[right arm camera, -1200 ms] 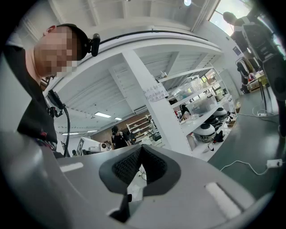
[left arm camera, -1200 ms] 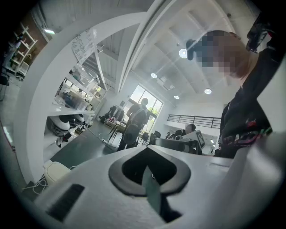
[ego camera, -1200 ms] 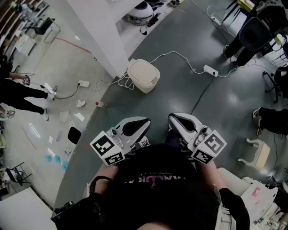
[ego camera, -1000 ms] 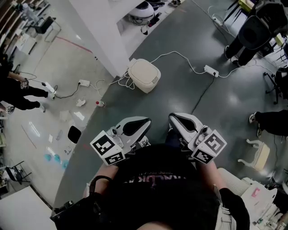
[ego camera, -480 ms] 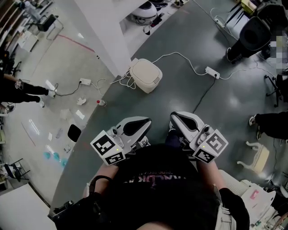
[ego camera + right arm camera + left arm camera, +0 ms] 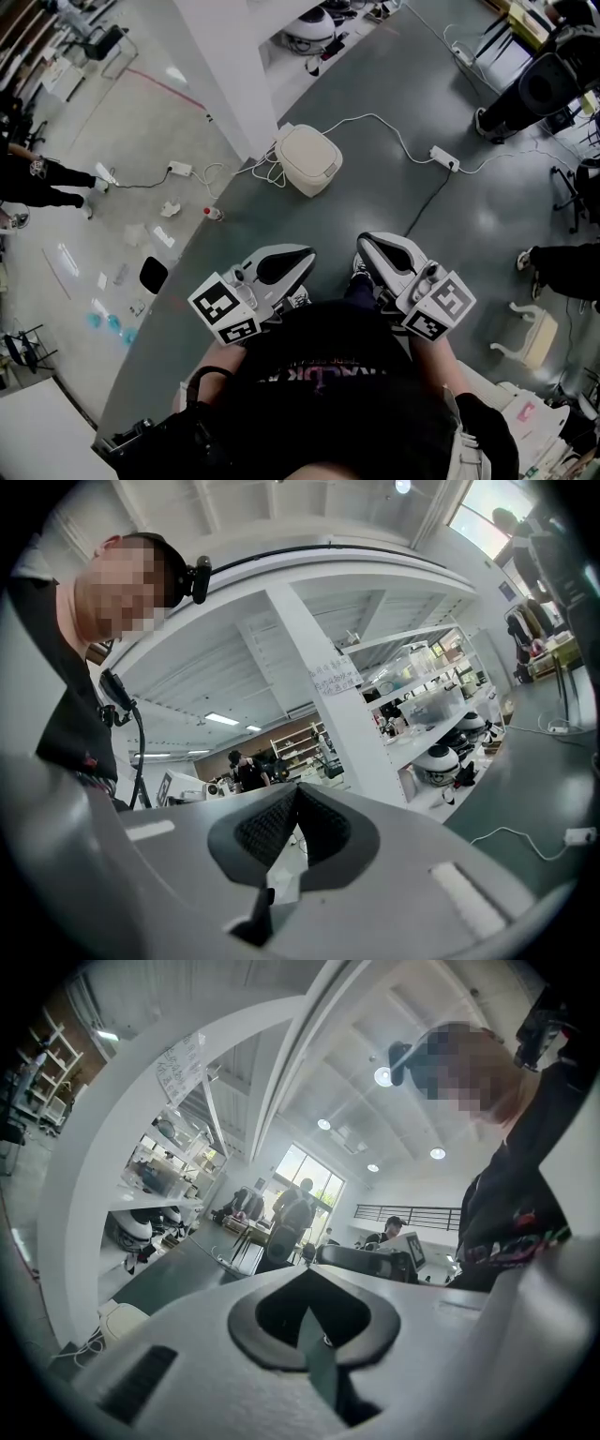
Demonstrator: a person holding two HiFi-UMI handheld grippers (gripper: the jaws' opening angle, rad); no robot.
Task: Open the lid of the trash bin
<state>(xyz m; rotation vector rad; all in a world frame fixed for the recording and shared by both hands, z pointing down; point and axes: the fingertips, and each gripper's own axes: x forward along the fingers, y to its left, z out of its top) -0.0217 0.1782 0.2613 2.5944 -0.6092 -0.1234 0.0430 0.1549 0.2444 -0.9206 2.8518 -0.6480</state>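
the trash bin (image 6: 307,159), lid down, sits on the grey floor beside the white pillar (image 6: 230,66), well apart from the person. left gripper (image 6: 302,253) and right gripper (image 6: 366,242) are held level at the chest, both pinched closed on nothing. risks: loose cable (image 6: 375,120) beside the bin could snag a foot; closed jaws would only nudge the lid and push the light bin away.

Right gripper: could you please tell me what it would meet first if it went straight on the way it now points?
Nothing close: the right gripper, jaws shut, points level, above the trash bin. Farther on it probably meets the white pillar, though depth is unclear.
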